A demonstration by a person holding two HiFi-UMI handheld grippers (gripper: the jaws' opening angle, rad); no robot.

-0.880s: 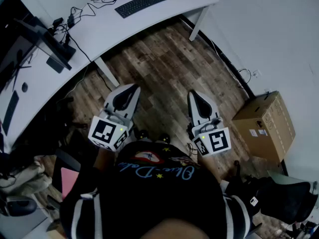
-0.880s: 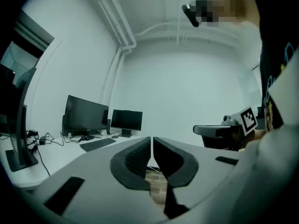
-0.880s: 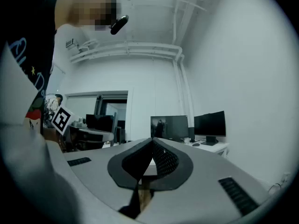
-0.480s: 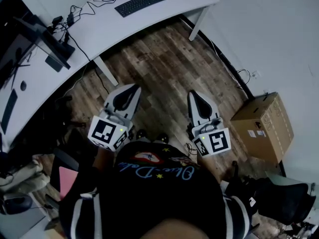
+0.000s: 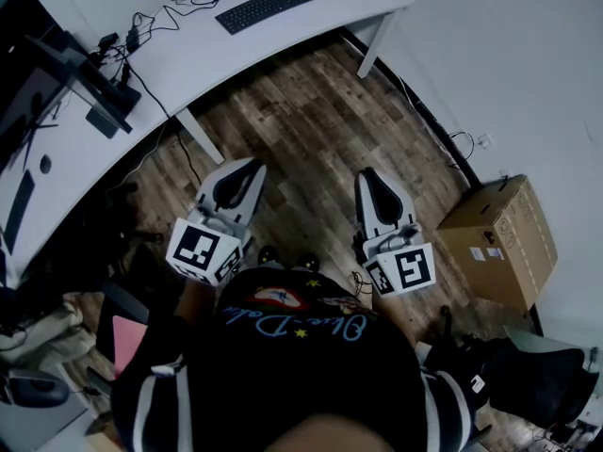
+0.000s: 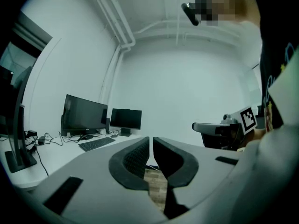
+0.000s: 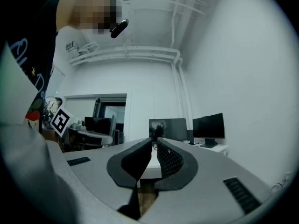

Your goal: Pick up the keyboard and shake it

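Worn: black T-shirt; short sleeves banded with white stripes; the chest carries pale cursive lettering, small yellow stars and a red-and-white emblem.

Held, left gripper: pale grey moulded shell, broad and rounded, narrowing toward the front, with dark slot-shaped recesses on its top face. The fingers are black and curved, with finely ribbed inner faces. The left marker cube is white, with one black square-pattern marker on each visible face and a small green light near one edge.

Held, right gripper: same pale shell, dark slots and black ribbed fingers. The right marker cube is likewise white with black patterns and a green light.
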